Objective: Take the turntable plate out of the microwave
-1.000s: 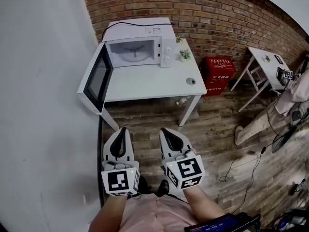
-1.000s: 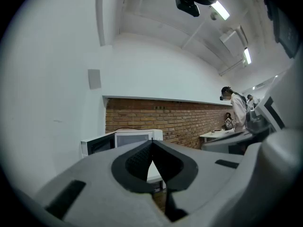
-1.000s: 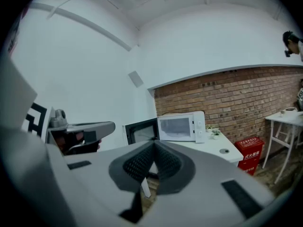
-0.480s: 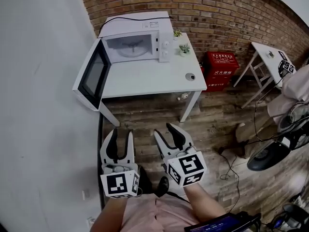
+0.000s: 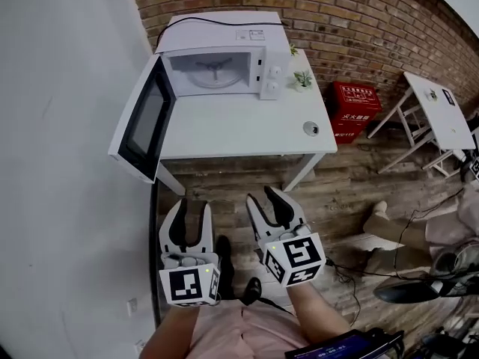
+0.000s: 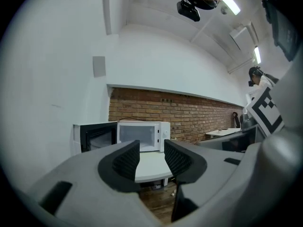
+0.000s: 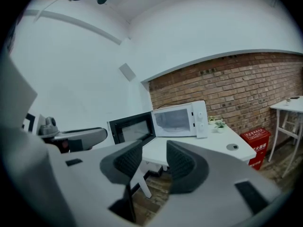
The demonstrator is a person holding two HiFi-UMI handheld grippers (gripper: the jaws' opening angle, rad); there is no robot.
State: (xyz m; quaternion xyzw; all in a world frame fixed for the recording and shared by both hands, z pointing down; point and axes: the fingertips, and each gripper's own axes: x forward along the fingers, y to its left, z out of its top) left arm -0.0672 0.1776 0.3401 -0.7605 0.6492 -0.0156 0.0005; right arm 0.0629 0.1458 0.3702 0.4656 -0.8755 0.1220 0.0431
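The white microwave (image 5: pixel 224 54) stands at the back of a white table (image 5: pixel 239 133), its door (image 5: pixel 142 122) swung open to the left. The glass turntable plate (image 5: pixel 212 72) lies inside the cavity. My left gripper (image 5: pixel 193 206) and right gripper (image 5: pixel 263 197) hang side by side over the floor, well short of the table's front edge. Both are open and have just been closing slightly, with nothing between the jaws. The microwave (image 6: pixel 142 136) shows beyond the left gripper (image 6: pixel 151 157). The right gripper (image 7: pixel 155 161) also points toward the microwave (image 7: pixel 177 119).
Two small potted plants (image 5: pixel 302 78) and a small round object (image 5: pixel 310 128) sit on the table's right part. A red fire-equipment box (image 5: pixel 358 103) stands by the brick wall. Another white table (image 5: pixel 441 114) is at the far right. A white wall runs along the left.
Both grippers' jaws went from shut to open. Both grippers moved forward toward the table, and the microwave now looks nearer in the head view.
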